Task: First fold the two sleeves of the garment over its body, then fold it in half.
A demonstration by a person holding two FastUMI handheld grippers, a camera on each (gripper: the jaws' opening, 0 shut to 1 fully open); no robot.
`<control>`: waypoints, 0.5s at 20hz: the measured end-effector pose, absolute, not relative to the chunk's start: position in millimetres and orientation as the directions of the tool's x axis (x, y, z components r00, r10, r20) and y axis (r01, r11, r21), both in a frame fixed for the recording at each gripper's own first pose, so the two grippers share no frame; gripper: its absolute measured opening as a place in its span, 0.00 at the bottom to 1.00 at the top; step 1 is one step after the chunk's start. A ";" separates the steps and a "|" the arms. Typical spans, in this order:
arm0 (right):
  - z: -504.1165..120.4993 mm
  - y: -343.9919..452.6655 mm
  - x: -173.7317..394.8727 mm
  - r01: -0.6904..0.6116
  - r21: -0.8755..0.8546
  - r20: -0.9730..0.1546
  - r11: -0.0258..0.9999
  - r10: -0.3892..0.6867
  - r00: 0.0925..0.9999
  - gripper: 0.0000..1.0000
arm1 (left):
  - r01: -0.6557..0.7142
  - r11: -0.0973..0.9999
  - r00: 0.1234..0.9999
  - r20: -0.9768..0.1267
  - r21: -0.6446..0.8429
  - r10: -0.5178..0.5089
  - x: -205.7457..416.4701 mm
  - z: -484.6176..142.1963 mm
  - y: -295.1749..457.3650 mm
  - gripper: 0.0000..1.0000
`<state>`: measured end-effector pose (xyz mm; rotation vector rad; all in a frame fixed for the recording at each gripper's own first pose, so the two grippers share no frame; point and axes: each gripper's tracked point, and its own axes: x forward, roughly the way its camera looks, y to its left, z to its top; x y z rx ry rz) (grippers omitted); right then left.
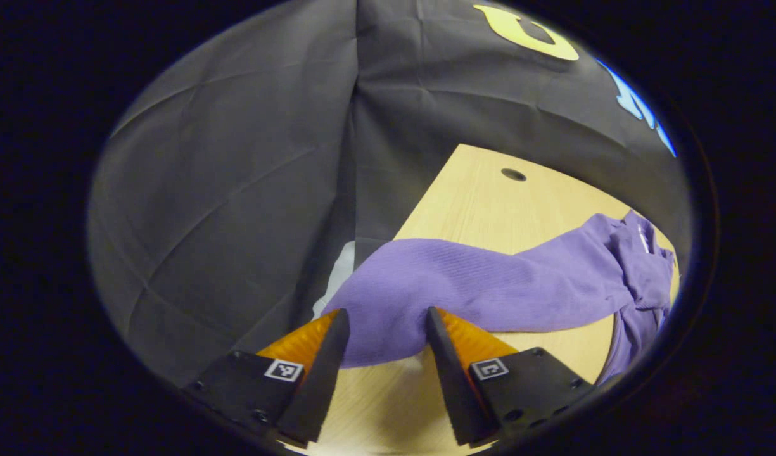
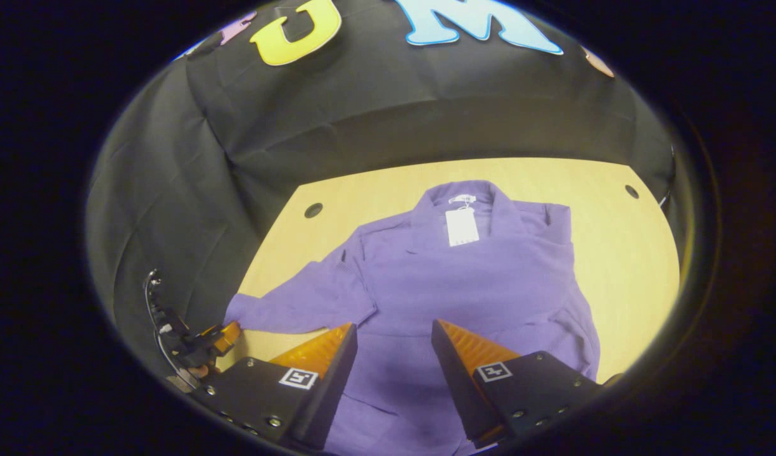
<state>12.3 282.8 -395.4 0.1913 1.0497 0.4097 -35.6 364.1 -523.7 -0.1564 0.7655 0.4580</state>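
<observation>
Purple garment (image 2: pixel 464 278) spread on a pale wooden bench (image 2: pixel 622 234), black cloth wall behind.
Left claw (image 1: pixel 384 329) open around the sleeve end (image 1: pixel 388 297); right claw (image 2: pixel 394 345) open above the body.

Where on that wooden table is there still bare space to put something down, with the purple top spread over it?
Bare wood shows on the table right of the purple top, toward the corner hole, and at the back left by the other hole. A thin strip lies behind the collar. The middle is covered, and the left edge is crowded by the sleeve and left gripper.

L view low by sleeve (image 1: pixel 489 285); R view above garment (image 2: pixel 476 278)
</observation>
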 end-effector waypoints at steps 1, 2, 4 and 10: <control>-393.9 282.8 11.8 -0.237 0.347 -0.799 0.907 0.418 0.431 0.76 | -0.466 0.885 0.633 -0.690 0.023 0.351 -36.3 -523.0 366.4 0.58; -393.6 282.6 12.0 -0.237 0.347 -0.797 0.907 0.419 0.435 0.76 | -0.481 0.877 0.635 -0.681 0.019 0.363 -35.7 -522.1 367.3 0.44; -392.7 278.1 10.7 -0.237 0.347 -0.795 0.908 0.418 0.439 0.76 | -0.488 0.873 0.631 -0.684 0.017 0.366 -33.3 -522.5 366.8 0.22; -388.6 258.8 11.1 -0.208 0.347 -0.790 0.914 0.405 0.461 0.76 | -0.416 0.899 0.545 -0.753 0.139 0.368 -19.7 -523.0 354.9 0.14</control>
